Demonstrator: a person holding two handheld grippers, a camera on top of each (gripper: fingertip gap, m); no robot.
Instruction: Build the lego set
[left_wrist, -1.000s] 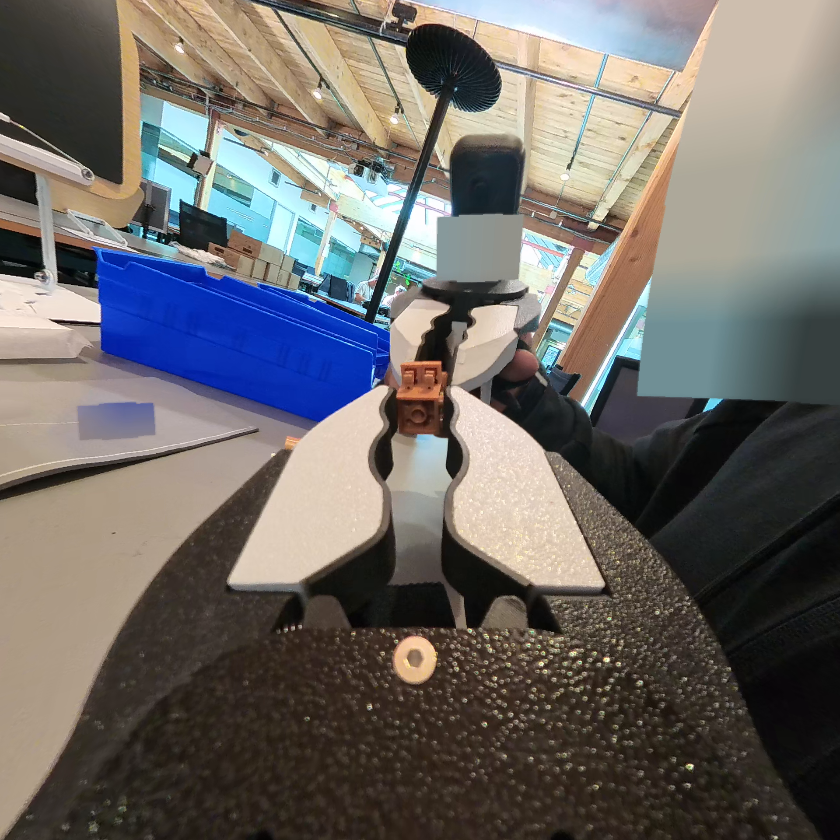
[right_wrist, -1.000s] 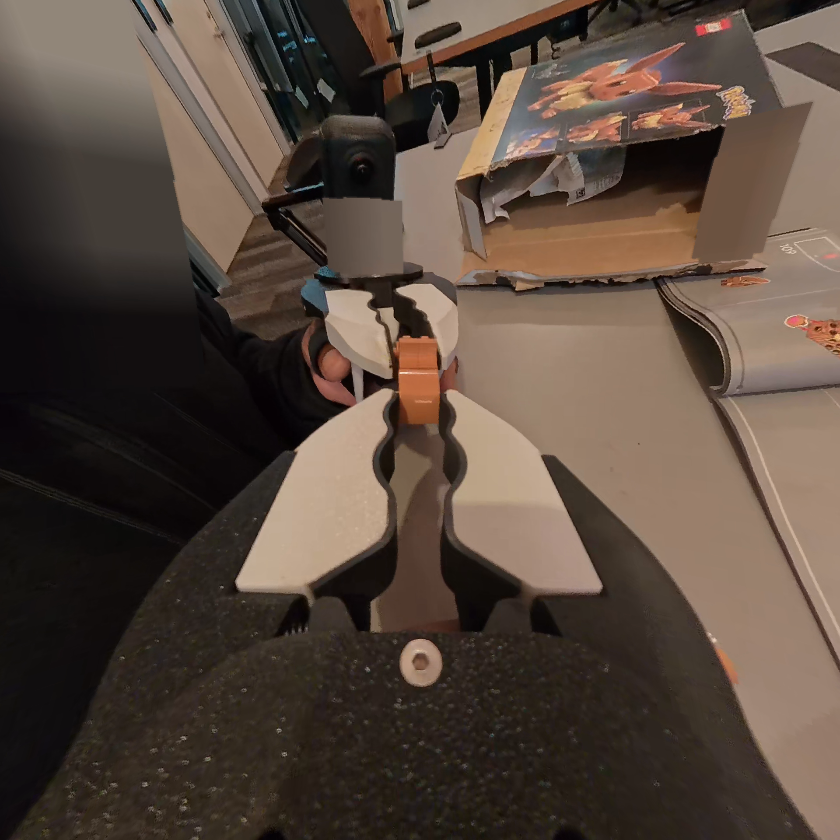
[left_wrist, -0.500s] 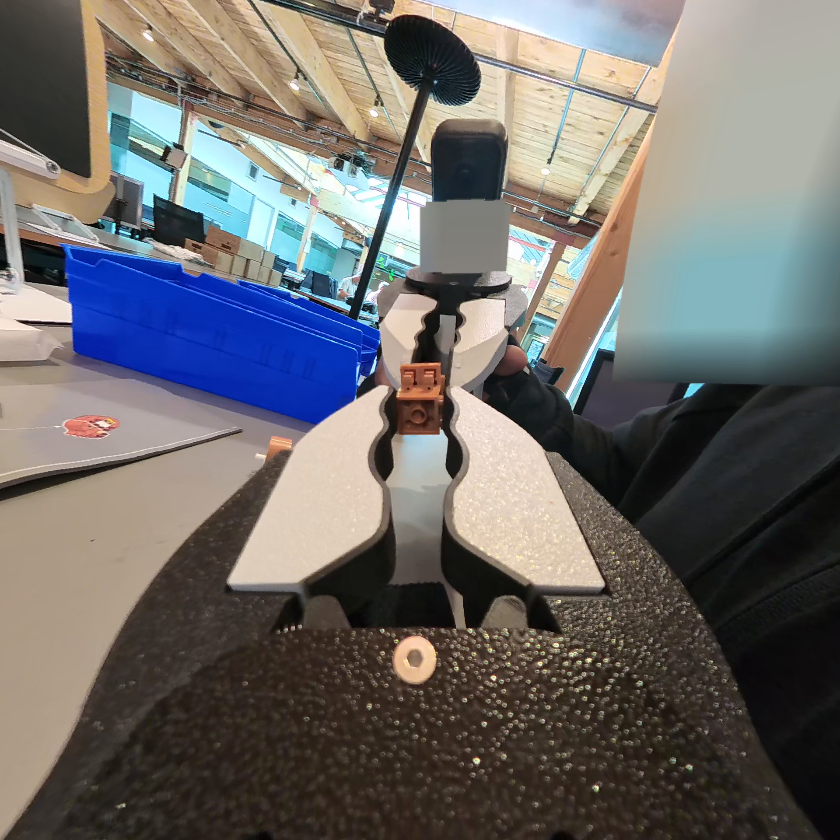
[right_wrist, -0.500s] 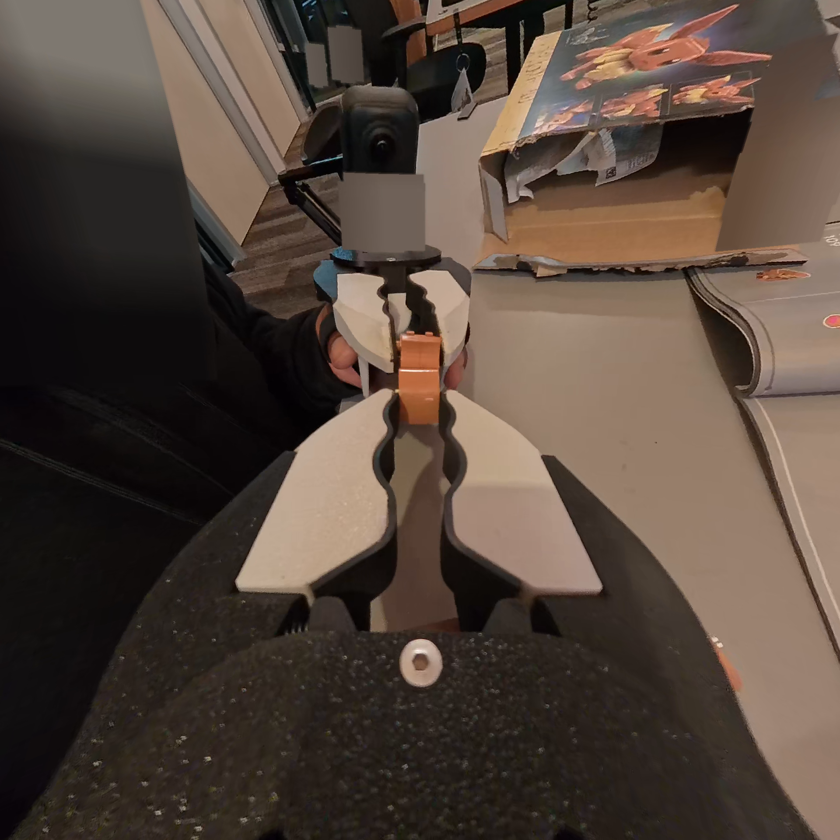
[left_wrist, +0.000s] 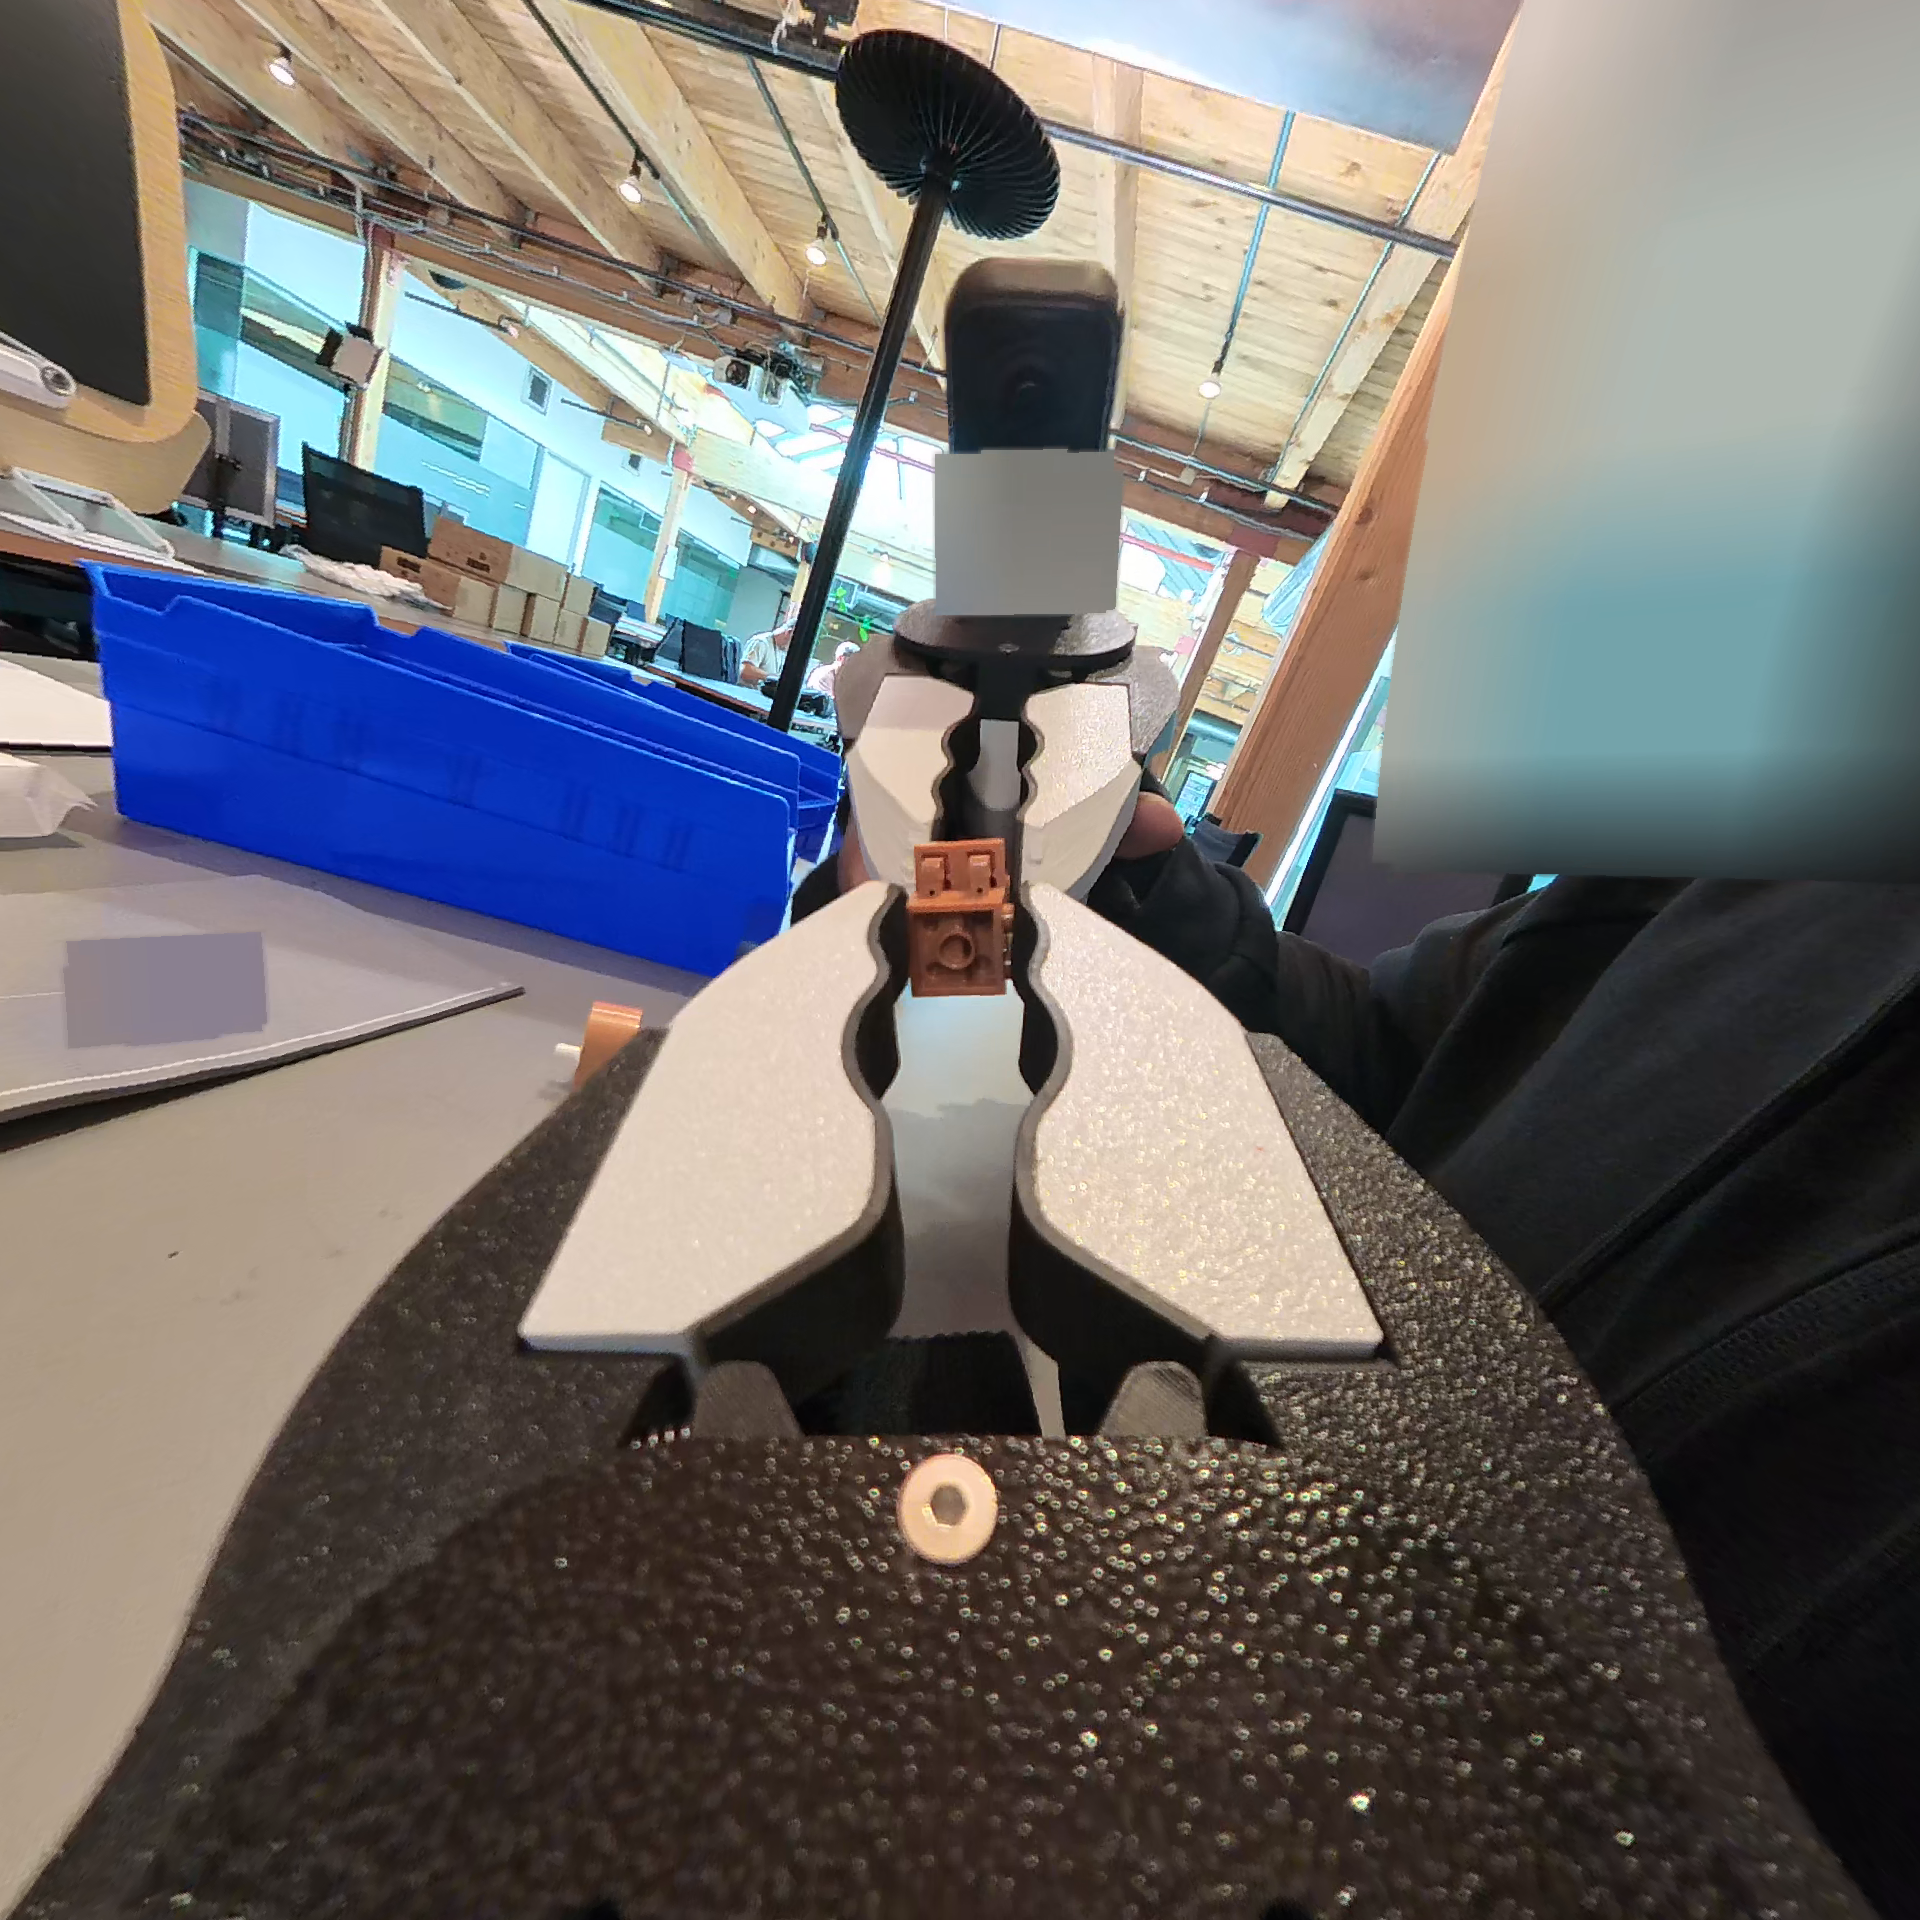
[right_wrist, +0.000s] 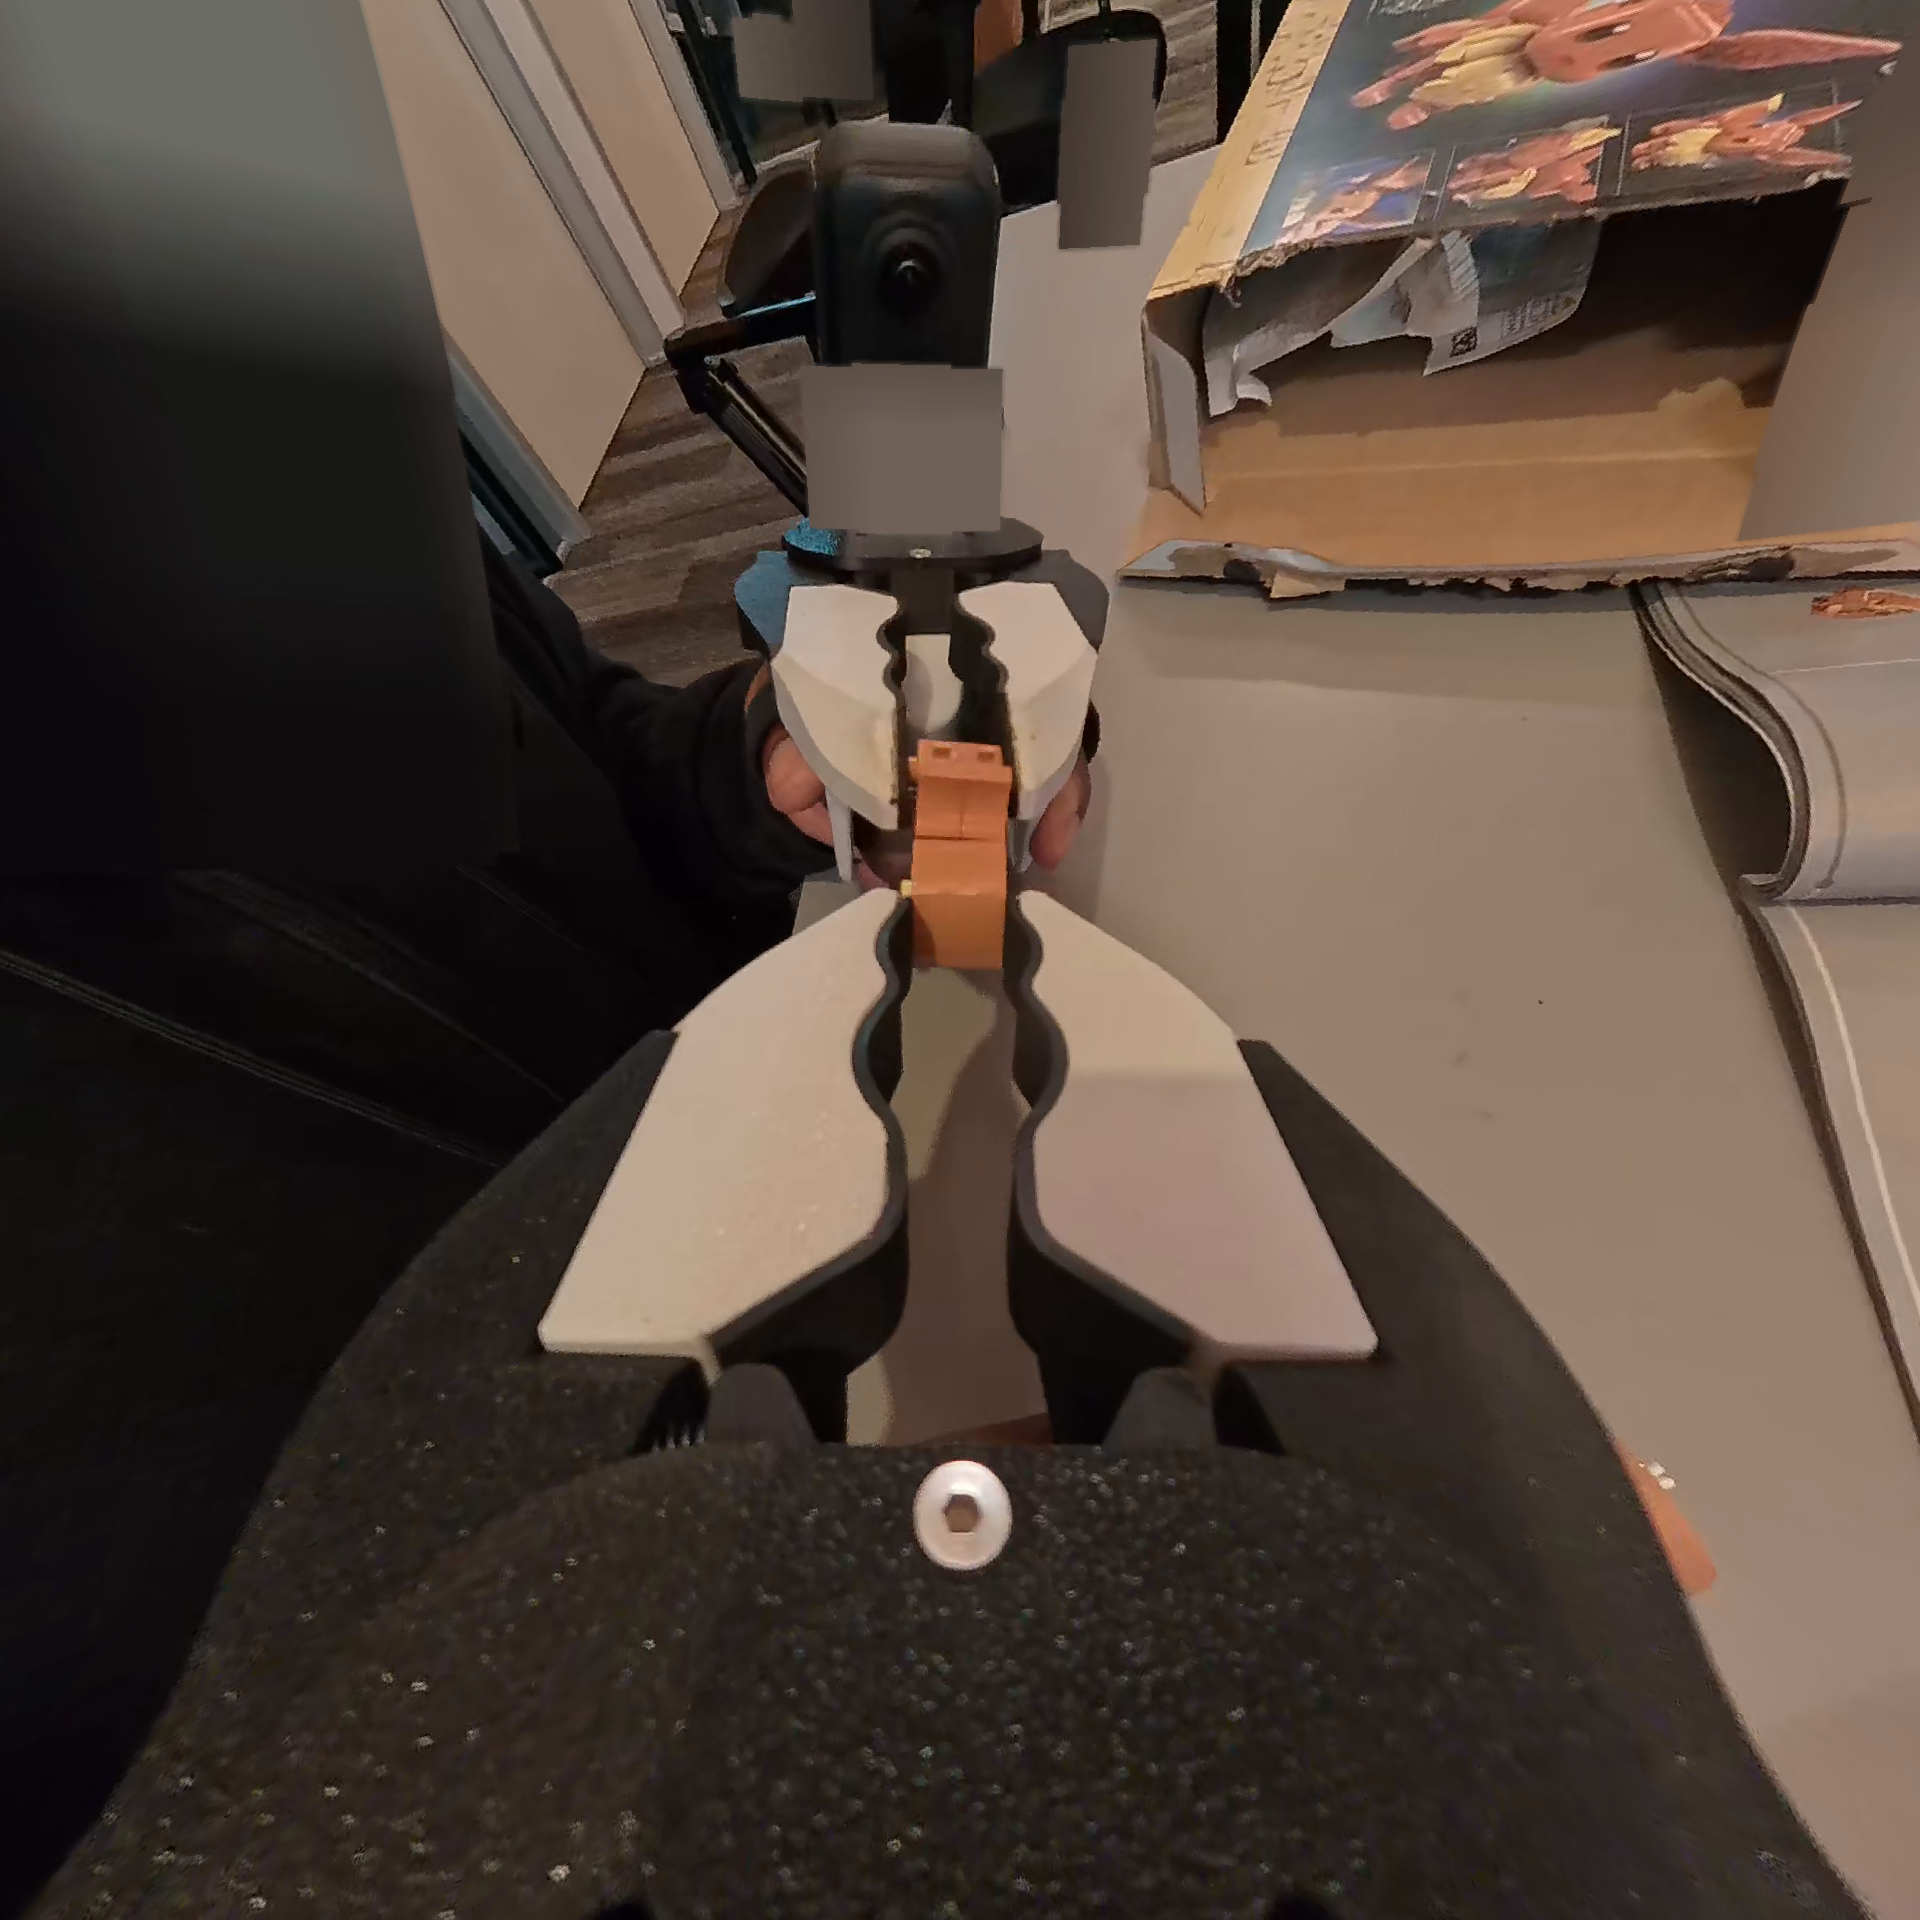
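Over the table, both hand-held grippers, left and right, pinch brown bricks tip-to-tip, probably for joining.

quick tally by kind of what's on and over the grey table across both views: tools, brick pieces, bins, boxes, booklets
hand-held two-finger tools: 2, left tool, right tool
orange-brown toy brick pieces: 3, two pressed together in the tools, one loose on the table
blue plastic bins: 2
torn cardboard box: 1
grey booklets: 2
total: 10
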